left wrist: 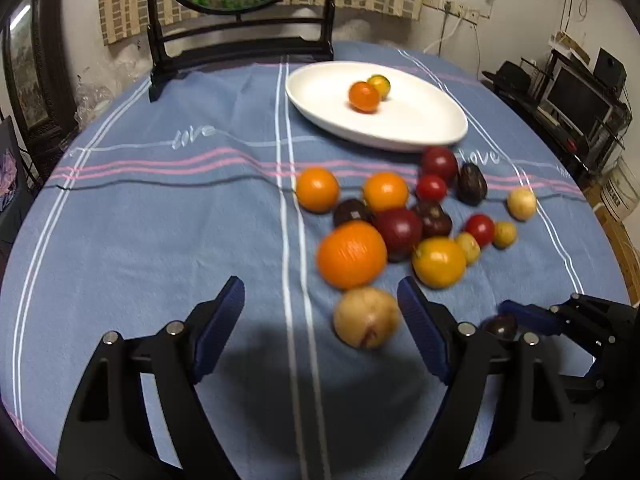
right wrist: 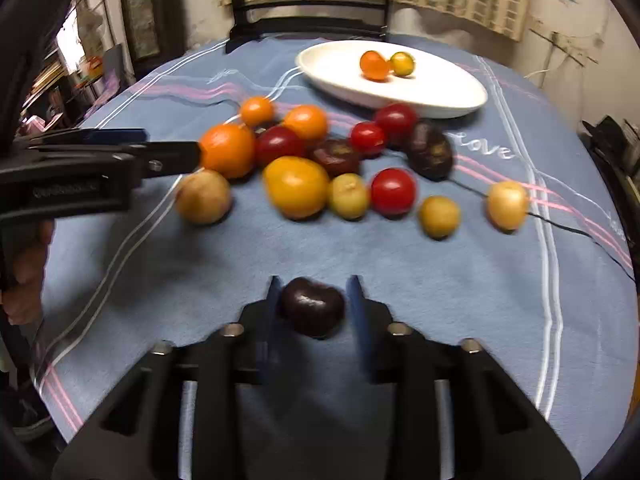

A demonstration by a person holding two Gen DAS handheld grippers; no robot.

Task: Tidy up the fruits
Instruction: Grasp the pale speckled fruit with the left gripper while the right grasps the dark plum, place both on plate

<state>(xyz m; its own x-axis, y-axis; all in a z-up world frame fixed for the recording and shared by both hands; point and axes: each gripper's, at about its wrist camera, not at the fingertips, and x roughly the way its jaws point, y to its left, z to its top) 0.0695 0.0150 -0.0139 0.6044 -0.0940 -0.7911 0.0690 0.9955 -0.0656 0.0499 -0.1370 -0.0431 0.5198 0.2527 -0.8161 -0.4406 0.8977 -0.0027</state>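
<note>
A white oval plate (left wrist: 440, 136) at the back holds an orange fruit (left wrist: 363, 96) and a yellow-green one (left wrist: 379, 85). Several orange, red, dark purple and yellow fruits lie loose on the blue cloth in front of it. My left gripper (left wrist: 320, 284) is open; a pale yellow fruit (left wrist: 366, 318) sits between its fingers near the right pad, and no pad presses on it. A big orange (left wrist: 351, 254) lies just beyond. My right gripper (right wrist: 314, 280) is shut on a dark purple fruit (right wrist: 313, 306), which also shows in the left wrist view as the dark fruit (left wrist: 500, 325).
A dark wooden stand (left wrist: 240, 44) with a round picture rises behind the plate at the table's far edge. Black shelves with a monitor (left wrist: 576, 100) stand to the right of the table. A person's hand (right wrist: 24, 272) holds the left gripper (right wrist: 172, 143).
</note>
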